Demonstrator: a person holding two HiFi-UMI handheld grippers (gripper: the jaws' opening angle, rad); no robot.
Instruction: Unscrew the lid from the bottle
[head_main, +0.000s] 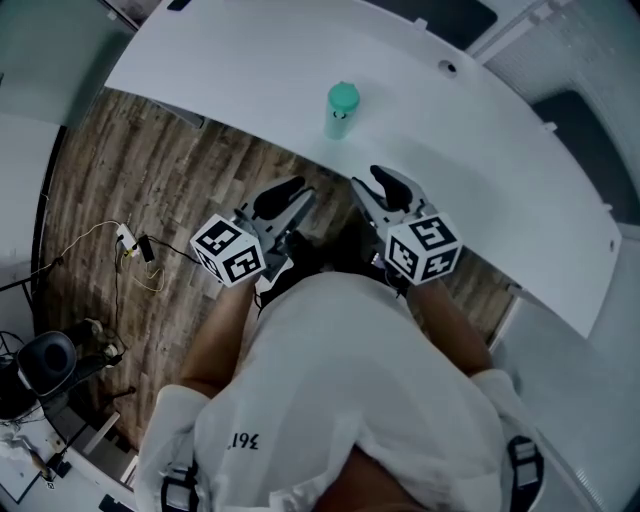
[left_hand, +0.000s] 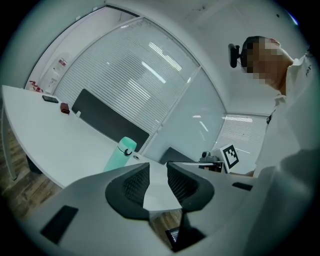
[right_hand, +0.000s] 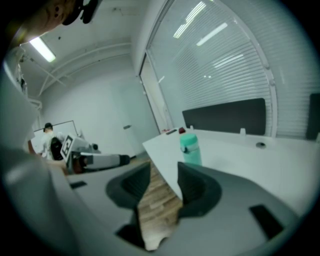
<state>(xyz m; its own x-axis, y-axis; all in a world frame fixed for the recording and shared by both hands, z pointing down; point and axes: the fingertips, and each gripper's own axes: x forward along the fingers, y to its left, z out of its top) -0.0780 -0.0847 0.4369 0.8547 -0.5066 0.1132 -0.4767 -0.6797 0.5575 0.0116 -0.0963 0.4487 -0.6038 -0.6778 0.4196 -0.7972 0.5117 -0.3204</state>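
Cool even light, dark fisheye edges, soft blur

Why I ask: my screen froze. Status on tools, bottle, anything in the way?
Open and empty: left tool, right tool. Green bottle upright on table, lid on, untouched. Nothing seen blocking the way.

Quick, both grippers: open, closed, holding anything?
Left gripper: open, holding nothing.
Right gripper: open, holding nothing.
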